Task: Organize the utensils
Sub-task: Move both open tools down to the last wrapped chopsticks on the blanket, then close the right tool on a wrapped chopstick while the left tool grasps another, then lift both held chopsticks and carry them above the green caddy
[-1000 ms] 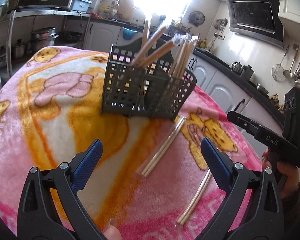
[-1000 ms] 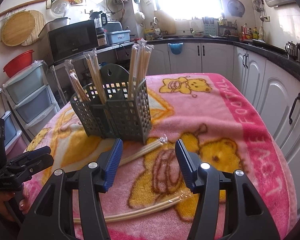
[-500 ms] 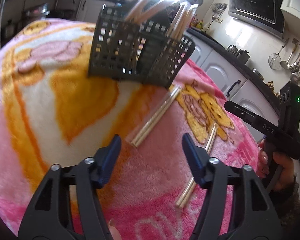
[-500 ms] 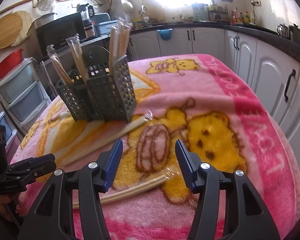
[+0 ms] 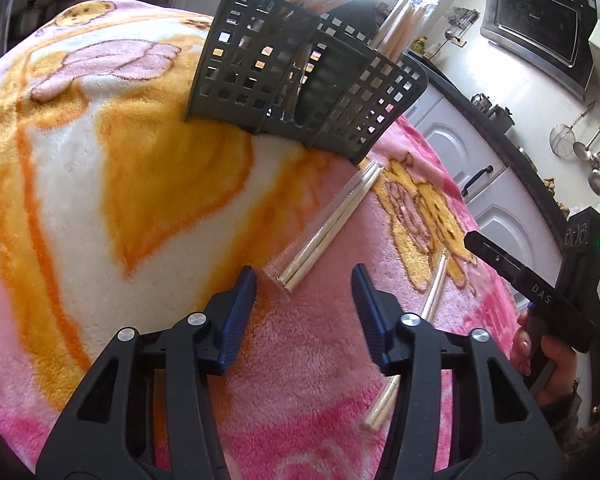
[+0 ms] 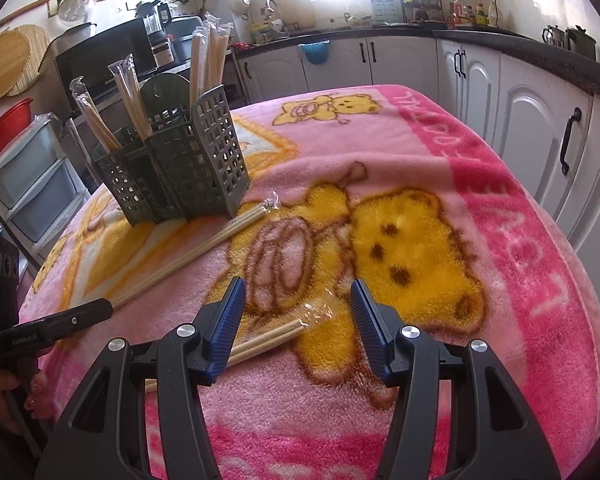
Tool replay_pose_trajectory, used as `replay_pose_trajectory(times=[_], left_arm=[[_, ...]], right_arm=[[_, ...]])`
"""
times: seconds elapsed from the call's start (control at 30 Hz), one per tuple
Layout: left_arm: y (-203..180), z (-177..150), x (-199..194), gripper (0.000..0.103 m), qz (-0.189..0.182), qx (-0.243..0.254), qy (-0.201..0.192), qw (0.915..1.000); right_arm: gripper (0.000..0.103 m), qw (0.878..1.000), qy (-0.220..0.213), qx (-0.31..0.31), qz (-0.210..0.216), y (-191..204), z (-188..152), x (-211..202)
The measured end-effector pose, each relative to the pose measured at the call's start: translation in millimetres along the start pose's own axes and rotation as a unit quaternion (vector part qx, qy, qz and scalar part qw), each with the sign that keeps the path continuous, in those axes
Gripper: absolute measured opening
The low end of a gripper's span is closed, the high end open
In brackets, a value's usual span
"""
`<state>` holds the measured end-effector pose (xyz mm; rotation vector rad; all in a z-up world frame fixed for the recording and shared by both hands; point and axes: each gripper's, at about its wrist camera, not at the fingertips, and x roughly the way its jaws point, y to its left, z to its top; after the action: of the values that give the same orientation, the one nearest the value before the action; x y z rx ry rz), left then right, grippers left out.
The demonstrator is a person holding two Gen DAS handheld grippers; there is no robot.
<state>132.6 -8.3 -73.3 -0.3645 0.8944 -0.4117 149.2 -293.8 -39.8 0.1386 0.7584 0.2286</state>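
Observation:
A dark grey lattice utensil holder (image 5: 300,80) (image 6: 180,176) stands on the pink blanket and holds several wrapped chopstick pairs. One wrapped pair (image 5: 328,228) (image 6: 192,252) lies on the blanket from the holder's corner toward me; my left gripper (image 5: 303,276) is open, just short of its near end. A second wrapped pair (image 6: 268,338) (image 5: 432,300) lies nearer the table edge; my right gripper (image 6: 296,292) is open, low over its wrapped tip, with the sticks running under the left finger.
The pink bear-print blanket (image 6: 420,184) covers a round table that drops off on all sides. White kitchen cabinets (image 6: 540,120) stand to the right, plastic drawers (image 6: 32,184) to the left. The other hand-held gripper shows at the edge of each view (image 5: 540,296) (image 6: 44,328).
Both grippers have come down and forward toward the blanket. The left jaws have narrowed and now sit just short of one loose pair; the right has lowered over the other pair.

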Motion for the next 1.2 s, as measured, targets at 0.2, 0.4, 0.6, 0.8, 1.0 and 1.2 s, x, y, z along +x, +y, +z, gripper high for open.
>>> replay_pose_trajectory(times=[0.2, 0.4, 0.6, 0.8, 1.0, 1.2], left_arm=[[12.7, 2.1, 1.1, 0.011, 0.002, -0.021, 0.001, 0.9998], [11.5, 2.5, -0.4, 0.006, -0.004, -0.017, -0.004, 0.9998], [13.4, 4.7, -11.9, 0.005, -0.008, -0.017, -0.024, 0.9995], [11.8, 17.9, -37.8, 0.004, -0.009, -0.014, -0.069, 0.9975], [2.7, 33.8, -67.2, 0.004, -0.011, -0.003, -0.116, 0.9932], [-9.4, 48.9, -94.1, 0.003, -0.021, 0.013, -0.156, 0.9874]], right_arm=[[0.052, 1.000, 0.025, 0.004, 0.002, -3.6, -4.9, 8.6], [0.044, 0.998, 0.047, 0.043, 0.016, -15.4, -4.6, 21.1], [0.018, 0.997, 0.059, 0.055, 0.017, -19.3, -2.7, 30.2], [0.004, 0.997, 0.046, 0.052, 0.033, -17.2, 0.0, 24.4], [0.003, 0.997, 0.001, 0.035, 0.062, -2.3, 13.3, 2.1], [0.003, 0.994, -0.057, 0.010, 0.098, 18.9, 36.8, -28.8]])
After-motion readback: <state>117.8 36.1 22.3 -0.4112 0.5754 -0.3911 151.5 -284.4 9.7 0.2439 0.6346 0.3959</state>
